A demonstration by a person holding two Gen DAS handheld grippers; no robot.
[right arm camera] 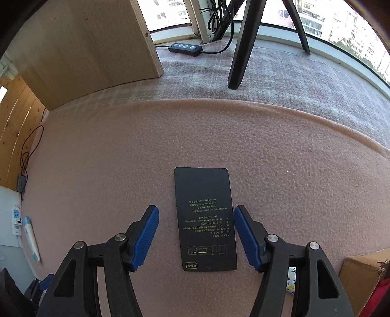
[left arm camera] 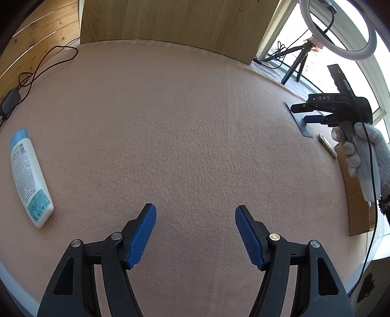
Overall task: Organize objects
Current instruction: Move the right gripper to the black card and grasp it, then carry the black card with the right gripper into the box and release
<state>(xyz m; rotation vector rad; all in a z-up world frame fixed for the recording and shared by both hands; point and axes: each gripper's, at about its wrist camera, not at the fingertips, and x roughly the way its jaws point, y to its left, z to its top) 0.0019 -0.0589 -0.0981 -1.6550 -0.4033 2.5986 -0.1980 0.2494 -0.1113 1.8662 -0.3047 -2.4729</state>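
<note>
Left wrist view: the left gripper (left arm camera: 195, 234) has its jaws spread wide with nothing between the blue pads (left arm camera: 142, 235); only bare pink felt cloth (left arm camera: 182, 126) lies under and ahead of them. The room in front of the jaws is clear all the way to the upright wooden board (left arm camera: 170, 22) at the cloth's far edge. Well off to the left of the jaws a white bottle with a blue cap (left arm camera: 29, 176) lies flat on its side, cap end away from the camera. Beyond it, at the far left edge, a thin black cable (left arm camera: 46, 63) runs to a small black adapter (left arm camera: 9, 101). Far to the right of the jaws a gloved hand (left arm camera: 363, 151) grips the right gripper (left arm camera: 307, 112), whose fingers reach over a dark card (left arm camera: 301, 124); how far they are apart cannot be told from here. Just behind that hand a slim printed stick (left arm camera: 327, 146) lies on the cloth, beside the flat edge of a cardboard box (left arm camera: 358, 202). A ring light (left arm camera: 365, 48) on a tripod stands by the window.

Right wrist view: the right gripper (right arm camera: 196, 235) is also wide, holding nothing. The black card (right arm camera: 206, 219) lies flat on the pink cloth (right arm camera: 292, 170) between the two pads, nearer the right pad (right arm camera: 247, 237) and seemingly just clear of it, with a wider gap to the left one. Ahead of the jaws the cloth is free up to its folded edge, then a grey blanket (right arm camera: 280, 78) with a tripod leg (right arm camera: 243, 48) and a switch box (right arm camera: 185, 48) on it. At the lower right a corner of the cardboard box (right arm camera: 360, 275) shows; its contents are not visible.
</note>
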